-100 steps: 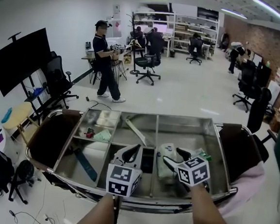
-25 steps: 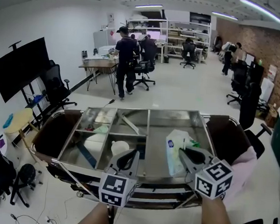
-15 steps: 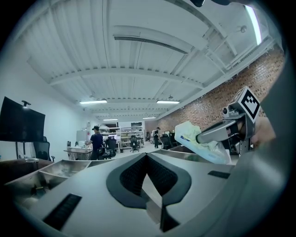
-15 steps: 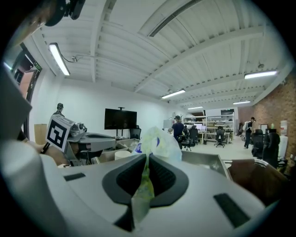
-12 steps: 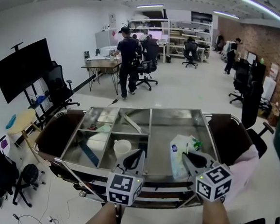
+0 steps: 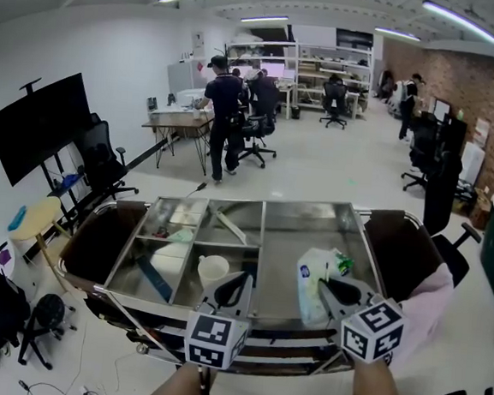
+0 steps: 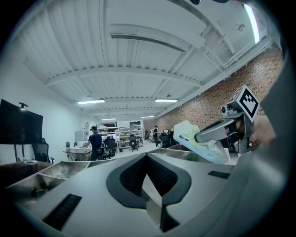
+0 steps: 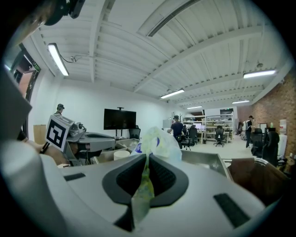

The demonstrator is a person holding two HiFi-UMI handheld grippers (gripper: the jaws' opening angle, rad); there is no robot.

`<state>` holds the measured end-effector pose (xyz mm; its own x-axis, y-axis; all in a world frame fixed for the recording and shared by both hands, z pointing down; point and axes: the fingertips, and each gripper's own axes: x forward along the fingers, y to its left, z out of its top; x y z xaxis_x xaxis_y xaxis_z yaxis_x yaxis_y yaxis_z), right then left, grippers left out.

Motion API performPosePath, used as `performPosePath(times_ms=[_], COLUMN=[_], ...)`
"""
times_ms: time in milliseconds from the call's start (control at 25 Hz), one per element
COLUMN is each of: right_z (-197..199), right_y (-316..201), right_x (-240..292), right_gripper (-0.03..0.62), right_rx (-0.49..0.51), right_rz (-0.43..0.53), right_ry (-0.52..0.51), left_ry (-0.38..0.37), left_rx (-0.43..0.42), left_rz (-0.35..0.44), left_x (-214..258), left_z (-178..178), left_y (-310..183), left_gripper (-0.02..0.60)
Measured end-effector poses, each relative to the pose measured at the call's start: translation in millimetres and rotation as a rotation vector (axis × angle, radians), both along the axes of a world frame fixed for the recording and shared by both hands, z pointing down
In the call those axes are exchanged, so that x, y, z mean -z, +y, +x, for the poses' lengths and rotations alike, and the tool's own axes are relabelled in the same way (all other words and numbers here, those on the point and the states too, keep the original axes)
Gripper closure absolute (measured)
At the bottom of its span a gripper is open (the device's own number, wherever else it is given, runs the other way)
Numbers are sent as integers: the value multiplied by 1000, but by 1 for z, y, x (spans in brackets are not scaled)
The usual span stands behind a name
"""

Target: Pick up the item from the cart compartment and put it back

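Bag (image 6: 312,284) above cart's right compartment (image 6: 309,224), cup (image 6: 212,269) left of it

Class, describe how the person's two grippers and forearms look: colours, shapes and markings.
Both the left gripper and the right gripper have pale grey bodies and pointed black ridged jaws. Each carries a white cube printed with black square markers. The forearms are bare; no sleeves show.

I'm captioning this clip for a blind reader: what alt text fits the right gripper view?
The right hand-held gripper is shut on a crumpled white-and-green plastic packet that sticks up ahead of its jaws. Beyond it are a metal cart and a white cup, with an open-plan office in the distance.
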<state>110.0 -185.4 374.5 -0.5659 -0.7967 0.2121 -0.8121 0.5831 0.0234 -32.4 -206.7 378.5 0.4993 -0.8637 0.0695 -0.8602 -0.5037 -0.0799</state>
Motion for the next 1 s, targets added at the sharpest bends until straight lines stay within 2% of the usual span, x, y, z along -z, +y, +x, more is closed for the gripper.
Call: performPosePath(times_ms=[80, 1000], right_z=[0, 1], right_y=[-1, -8], right_x=[0, 2], right_gripper=[562, 562], right_rx=[1, -21], right_rz=[-1, 6], right_ry=[3, 16], left_ry=[17, -12], left_rx=[-1, 7], left_rz=[4, 39], left_x=[2, 7], left_z=[0, -2], left_y=[0, -2], left_gripper=[581, 581])
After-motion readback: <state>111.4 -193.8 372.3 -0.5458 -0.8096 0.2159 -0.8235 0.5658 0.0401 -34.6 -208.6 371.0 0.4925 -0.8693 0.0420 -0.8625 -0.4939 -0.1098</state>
